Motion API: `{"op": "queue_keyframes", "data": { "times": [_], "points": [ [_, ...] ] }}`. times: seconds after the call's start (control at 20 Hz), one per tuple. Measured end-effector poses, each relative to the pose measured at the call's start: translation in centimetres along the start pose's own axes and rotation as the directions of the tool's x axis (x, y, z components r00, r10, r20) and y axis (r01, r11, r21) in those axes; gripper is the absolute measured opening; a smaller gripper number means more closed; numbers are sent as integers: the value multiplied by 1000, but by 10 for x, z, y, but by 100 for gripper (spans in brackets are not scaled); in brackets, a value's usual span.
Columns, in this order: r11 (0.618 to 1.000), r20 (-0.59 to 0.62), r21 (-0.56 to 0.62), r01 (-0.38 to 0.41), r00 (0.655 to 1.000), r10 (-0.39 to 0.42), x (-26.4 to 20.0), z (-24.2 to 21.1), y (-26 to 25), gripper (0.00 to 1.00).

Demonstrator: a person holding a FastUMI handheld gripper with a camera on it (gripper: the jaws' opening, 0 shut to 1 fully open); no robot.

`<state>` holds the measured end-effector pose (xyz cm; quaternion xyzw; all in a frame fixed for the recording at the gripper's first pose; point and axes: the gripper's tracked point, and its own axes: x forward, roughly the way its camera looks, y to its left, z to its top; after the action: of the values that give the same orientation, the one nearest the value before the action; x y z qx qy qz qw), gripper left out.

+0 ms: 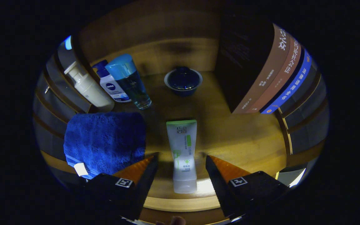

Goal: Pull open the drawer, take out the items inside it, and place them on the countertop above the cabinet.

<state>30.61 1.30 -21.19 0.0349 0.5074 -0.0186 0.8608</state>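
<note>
A white tube with a green end lies flat on the wooden countertop, lengthwise between my two fingers. My gripper is open, and each finger stands clear of the tube's sides. The tube's cap end points back toward me.
A folded blue towel lies left of the tube. Behind it stand a white pump bottle, a white bottle with a blue cap and a clear blue bottle. A dark lidded bowl sits farther back. Several upright books stand at the right.
</note>
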Motion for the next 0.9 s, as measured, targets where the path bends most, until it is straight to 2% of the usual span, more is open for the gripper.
{"op": "queue_keyframes", "data": {
  "times": [0.05,0.2,0.35,0.5,0.75,0.9],
  "points": [
    [1000,10,-6,5,1000,-5,-4,0,1,97],
    [1000,56,-17,-4,998,5,-20,5,9,97],
    [999,136,1,40,990,-40,-47,5,2,98],
    [999,249,32,35,968,-42,-79,1,6,98],
    [999,465,32,20,885,-33,-143,-23,21,98],
    [999,610,29,-17,792,-5,-178,-42,32,98]
  ]
}}
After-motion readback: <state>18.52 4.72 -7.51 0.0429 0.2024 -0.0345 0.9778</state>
